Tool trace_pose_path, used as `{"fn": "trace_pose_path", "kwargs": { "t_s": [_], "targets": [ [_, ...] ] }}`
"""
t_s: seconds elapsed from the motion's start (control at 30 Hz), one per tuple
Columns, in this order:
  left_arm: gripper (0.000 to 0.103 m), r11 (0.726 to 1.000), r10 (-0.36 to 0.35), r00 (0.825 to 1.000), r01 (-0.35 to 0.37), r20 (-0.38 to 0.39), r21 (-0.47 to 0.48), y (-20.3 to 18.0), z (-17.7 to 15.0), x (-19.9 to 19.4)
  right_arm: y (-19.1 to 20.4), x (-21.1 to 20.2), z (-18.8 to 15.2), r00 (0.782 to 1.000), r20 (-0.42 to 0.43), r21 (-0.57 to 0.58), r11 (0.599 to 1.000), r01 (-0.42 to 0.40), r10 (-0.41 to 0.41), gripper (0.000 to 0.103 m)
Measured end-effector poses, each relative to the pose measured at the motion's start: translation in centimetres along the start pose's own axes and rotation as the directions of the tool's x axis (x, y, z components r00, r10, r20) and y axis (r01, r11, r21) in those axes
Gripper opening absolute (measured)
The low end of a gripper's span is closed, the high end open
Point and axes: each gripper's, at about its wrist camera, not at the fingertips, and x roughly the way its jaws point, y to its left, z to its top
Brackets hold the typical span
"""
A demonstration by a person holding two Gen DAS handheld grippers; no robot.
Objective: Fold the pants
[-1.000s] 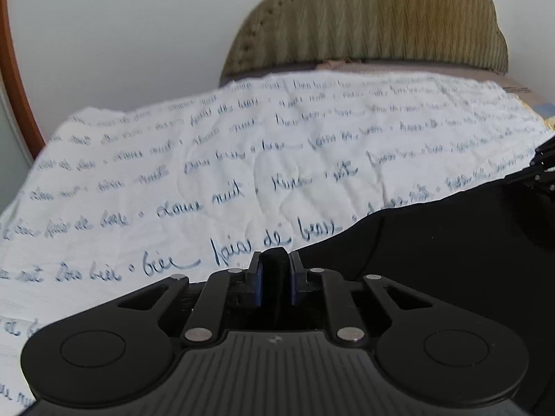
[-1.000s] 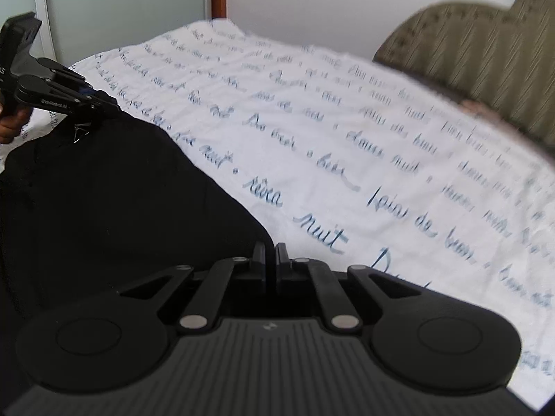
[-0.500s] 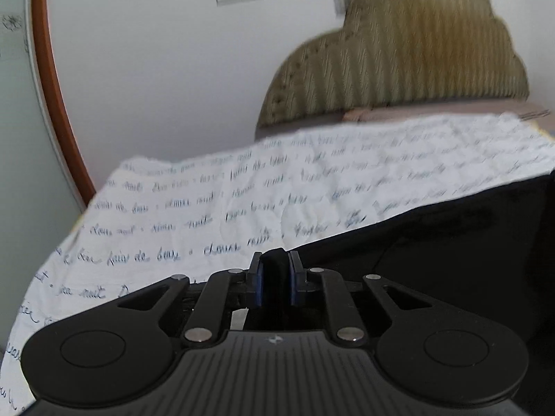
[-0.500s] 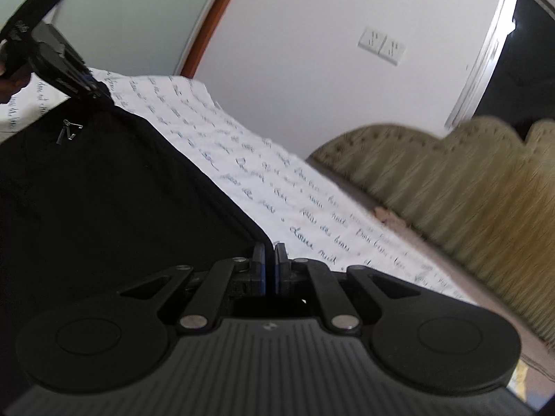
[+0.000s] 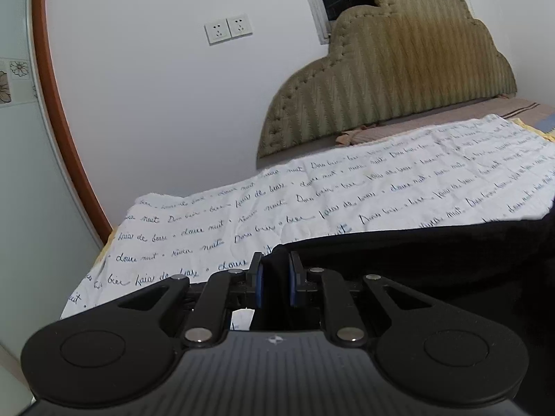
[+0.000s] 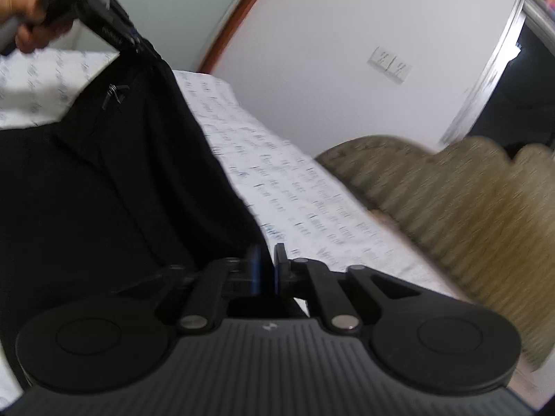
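— Both of my grippers have swung upward since a second ago: the wall sockets [image 5: 228, 30] and window now sit in the upper middle of the left view, where only bedding showed before. What worries you?

— My right gripper [image 6: 266, 267]. Its jaws have just been opening, and the black pants [image 6: 114, 187] edge still lies between them; through the blur I cannot tell if the pads still press it. If that corner slips out, the lifted cloth sags at the lower centre and the fold goes crooked.

— And the other side?

— My left gripper [image 5: 274, 272] pinches a bunch of the pants between nearly closed jaws. In the right view it shows at the upper left, held by my hand [image 6: 26, 22], cloth hanging from it. One corner alone would drag the fabric into a twist.

— Anything in the way?

— Nothing I can see blocks me. Only the script-printed sheet [image 5: 347, 194] beneath, and the padded headboard [image 5: 399, 79] at the upper right, well apart.
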Motion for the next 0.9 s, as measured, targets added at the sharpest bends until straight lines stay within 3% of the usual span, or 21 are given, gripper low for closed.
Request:
{"fn": "trace_pose_path", "kwargs": {
  "t_s": [0.07, 0.1, 0.17, 0.2, 0.33, 0.47, 0.57, 0.63, 0.7, 0.73, 0.83, 0.9],
  "targets": [
    [0.013, 1.000, 0.006, 1.000, -0.006, 0.004, 0.003, -0.1, 0.2, 0.4, 1.5, -0.6, 1.2, 0.996, 0.047, -0.012, 0.997, 0.070, -0.069, 0.026],
    [0.013, 1.000, 0.010, 1.000, -0.010, 0.006, 0.004, -0.1, 0.3, 0.5, 2.4, -1.3, 2.1, 0.995, 0.099, -0.004, 0.999, 0.035, -0.035, 0.026],
    [0.013, 1.000, 0.018, 1.000, -0.018, 0.011, 0.006, -0.2, 0.4, 0.6, 4.9, -2.0, 4.0, 0.983, 0.129, -0.026, 0.991, -0.132, 0.134, 0.014],
    [0.013, 1.000, 0.021, 1.000, -0.021, 0.016, 0.005, -0.2, 0.4, 0.4, 6.6, -1.4, 5.1, 0.967, 0.112, -0.055, 0.973, -0.226, 0.231, 0.006],
    [0.013, 0.999, 0.022, 0.999, -0.023, 0.049, 0.028, -0.7, 0.3, -0.6, 12.4, 3.5, 8.1, 0.891, 0.032, -0.109, 0.888, -0.447, 0.453, 0.001],
    [0.014, 0.997, 0.017, 0.997, -0.022, 0.075, 0.071, -1.3, 0.0, -1.8, 16.8, 8.7, 10.7, 0.876, 0.027, -0.102, 0.873, -0.476, 0.481, 0.001],
    [0.013, 0.998, 0.017, 0.998, -0.022, 0.064, 0.067, -0.9, -0.4, -1.9, 18.1, 11.9, 11.8, 0.902, 0.053, -0.050, 0.903, -0.427, 0.429, 0.000],
    [0.013, 0.998, 0.019, 0.997, -0.024, 0.070, 0.065, -0.4, -0.9, -2.2, 16.8, 12.1, 11.4, 0.882, 0.045, 0.056, 0.880, -0.471, 0.469, 0.003],
    [0.013, 0.998, 0.010, 0.997, -0.014, 0.078, 0.056, 0.1, -1.4, -2.6, 14.5, 9.2, 10.3, 0.835, 0.101, 0.104, 0.829, -0.549, 0.540, 0.002],
    [0.013, 0.999, 0.005, 0.997, -0.009, 0.081, 0.051, 0.3, -1.7, -2.8, 13.2, 7.7, 9.5, 0.824, 0.125, 0.100, 0.819, -0.565, 0.553, 0.002],
    [0.013, 0.999, -0.006, 0.995, 0.001, 0.098, 0.047, 0.1, -2.2, -3.4, 7.6, 2.2, 6.2, 0.846, 0.148, 0.075, 0.848, -0.525, 0.511, 0.004],
    [0.013, 0.999, -0.011, 0.994, 0.006, 0.109, 0.041, -0.2, -2.5, -4.0, 3.2, 0.2, 4.1, 0.873, 0.131, 0.063, 0.875, -0.480, 0.470, 0.018]
  ]
}}
